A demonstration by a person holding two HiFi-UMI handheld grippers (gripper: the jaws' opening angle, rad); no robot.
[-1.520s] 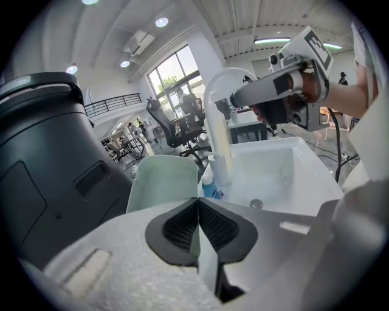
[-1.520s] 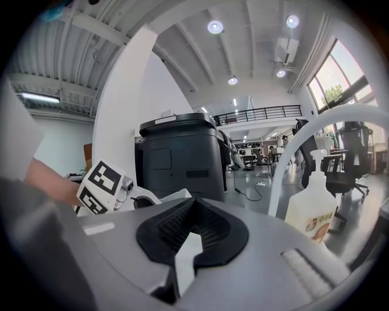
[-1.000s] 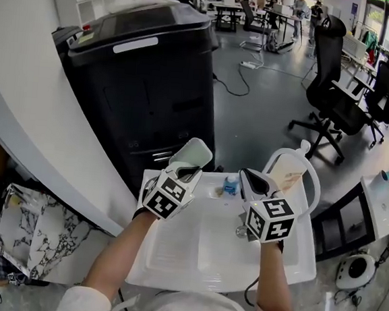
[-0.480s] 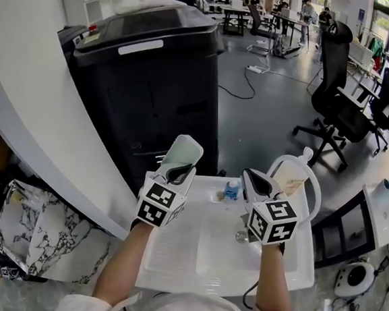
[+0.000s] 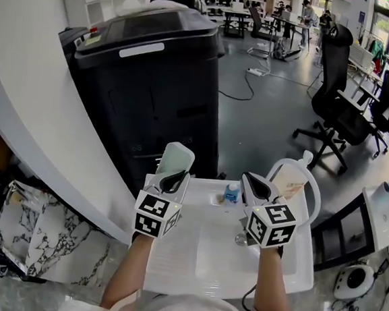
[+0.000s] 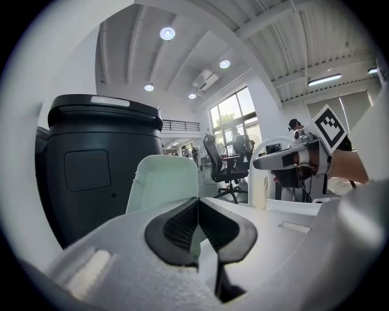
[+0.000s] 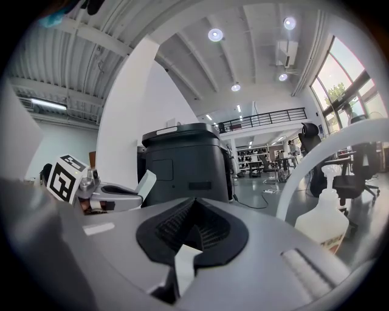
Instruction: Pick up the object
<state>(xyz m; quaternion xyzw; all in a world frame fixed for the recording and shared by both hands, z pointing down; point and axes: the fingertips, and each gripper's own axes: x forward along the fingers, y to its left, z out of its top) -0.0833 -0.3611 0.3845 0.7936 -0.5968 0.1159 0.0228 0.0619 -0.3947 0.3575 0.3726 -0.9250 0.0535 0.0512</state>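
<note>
From the head view, the left gripper is shut tight on the bottom edge of a green piece, which sticks up at 12 o'clock over the far edge of the white table. The right gripper sits at 3 o'clock from it, shut on nothing. A small blue bottle stands between them, and a spray bottle is at 2 o'clock. In the left gripper view, the pads pinch the green piece, with a black machine at 10 o'clock. In the right gripper view, the jaws are pressed together with nothing between them, and the spray bottle is at 3 o'clock.
</note>
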